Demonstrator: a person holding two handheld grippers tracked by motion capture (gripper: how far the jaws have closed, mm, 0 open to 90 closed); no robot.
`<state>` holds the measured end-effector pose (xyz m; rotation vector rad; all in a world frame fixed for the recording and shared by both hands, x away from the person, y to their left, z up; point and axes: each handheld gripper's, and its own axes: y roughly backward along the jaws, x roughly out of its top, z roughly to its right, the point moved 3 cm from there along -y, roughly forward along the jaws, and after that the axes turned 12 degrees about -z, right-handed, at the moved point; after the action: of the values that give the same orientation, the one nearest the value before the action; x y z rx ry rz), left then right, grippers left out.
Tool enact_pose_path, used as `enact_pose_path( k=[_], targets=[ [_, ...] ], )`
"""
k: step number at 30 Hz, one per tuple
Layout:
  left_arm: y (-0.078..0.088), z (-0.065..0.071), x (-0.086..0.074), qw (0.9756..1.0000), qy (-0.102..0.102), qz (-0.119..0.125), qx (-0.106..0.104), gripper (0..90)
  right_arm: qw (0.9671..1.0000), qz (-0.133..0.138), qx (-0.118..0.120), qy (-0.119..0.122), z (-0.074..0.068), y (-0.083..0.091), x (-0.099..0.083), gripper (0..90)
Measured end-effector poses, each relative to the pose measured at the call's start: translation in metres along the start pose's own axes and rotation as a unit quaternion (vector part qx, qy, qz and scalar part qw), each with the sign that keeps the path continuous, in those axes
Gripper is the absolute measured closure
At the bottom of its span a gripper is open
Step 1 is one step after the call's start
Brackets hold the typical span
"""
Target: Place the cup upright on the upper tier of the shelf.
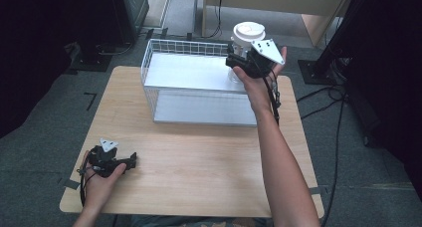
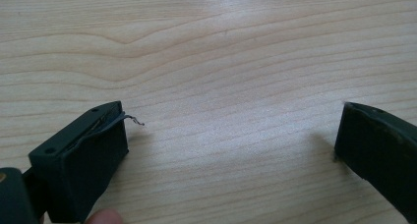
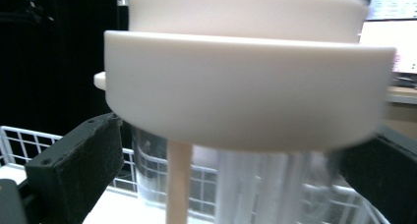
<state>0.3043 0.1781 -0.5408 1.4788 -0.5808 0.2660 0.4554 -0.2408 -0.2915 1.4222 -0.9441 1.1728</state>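
Note:
A clear plastic cup with a thick white lid stands upright at the far right corner of the white wire basket; whether its base rests on the basket floor I cannot tell. My right gripper reaches around its clear body from the near side. In the right gripper view the lid looms close. A cream stick runs down inside the clear wall. The right gripper has a jaw on each side, a thin gap showing at the left pad. My left gripper rests open on the table, nothing between its jaws.
The wooden table has the basket at its far middle, with a white floor liner. Black stands and cables sit on the grey floor to the right. A person's right forearm crosses the table's right side.

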Motion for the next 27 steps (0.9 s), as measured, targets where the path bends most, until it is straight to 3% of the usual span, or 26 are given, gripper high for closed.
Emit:
enact_pose_path(
  k=[2,11,15,27],
  targets=[
    [0.0,0.0,0.0,1.0,0.0,-0.001,0.001,0.0,1.0,-0.002,0.006,-0.003,0.002,0.006,-0.002,0.0],
    [0.0,0.0,0.0,1.0,0.0,0.0,0.001,0.0,0.9992,0.001,0.024,0.033,0.003,0.038,-0.018,0.0],
    [0.0,0.0,0.0,1.0,0.0,0.0,0.001,0.0,0.9988,0.002,0.03,0.039,0.006,0.048,-0.024,0.0],
    [0.0,0.0,0.0,1.0,0.0,0.0,0.001,0.0,0.9974,0.006,0.046,0.056,0.016,0.093,-0.062,0.0]
  ],
)
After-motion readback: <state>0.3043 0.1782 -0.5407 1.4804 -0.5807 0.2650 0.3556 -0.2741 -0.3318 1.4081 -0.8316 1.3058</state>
